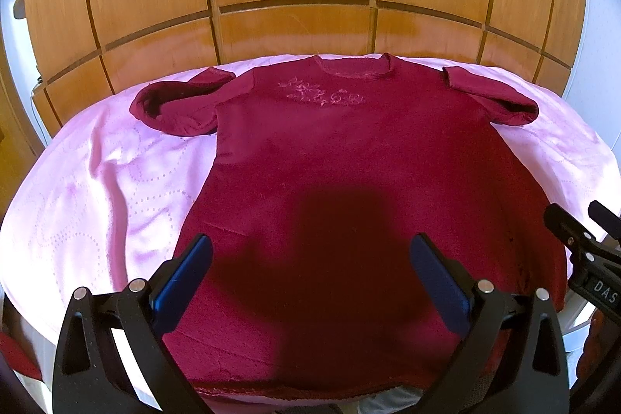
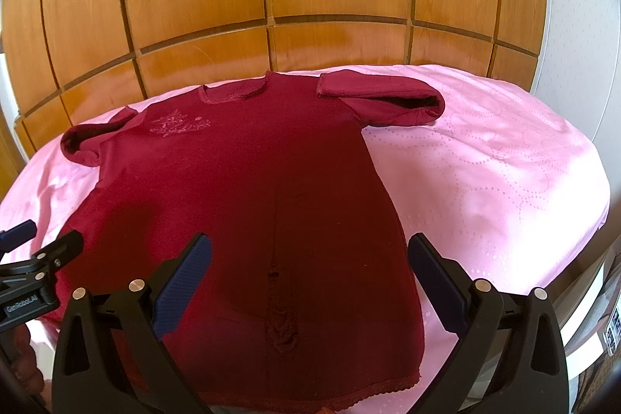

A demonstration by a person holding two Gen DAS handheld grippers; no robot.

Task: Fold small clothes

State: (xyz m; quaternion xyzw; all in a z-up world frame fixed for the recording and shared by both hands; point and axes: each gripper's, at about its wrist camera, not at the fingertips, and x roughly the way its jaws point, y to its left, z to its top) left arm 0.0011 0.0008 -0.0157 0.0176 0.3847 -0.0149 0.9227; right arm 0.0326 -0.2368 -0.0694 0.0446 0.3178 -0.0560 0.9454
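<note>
left wrist view: maroon dress (image 1: 349,173) flat on pink sheet (image 1: 97,181) — left gripper (image 1: 310,258) and right gripper (image 2: 310,258) both gape wide, holding nothing.

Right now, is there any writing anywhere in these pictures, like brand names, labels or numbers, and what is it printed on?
"DAS": white letters, cut off at the picture's edge, on the black body of the right gripper, seen from the left wrist view.
"GenRobot.AI": white letters on the black body of the left gripper, seen from the right wrist view.
The pale embroidery on the chest of the red dress is a floral motif, not lettering.
A small panel at the far right edge is too blurred to read.
</note>
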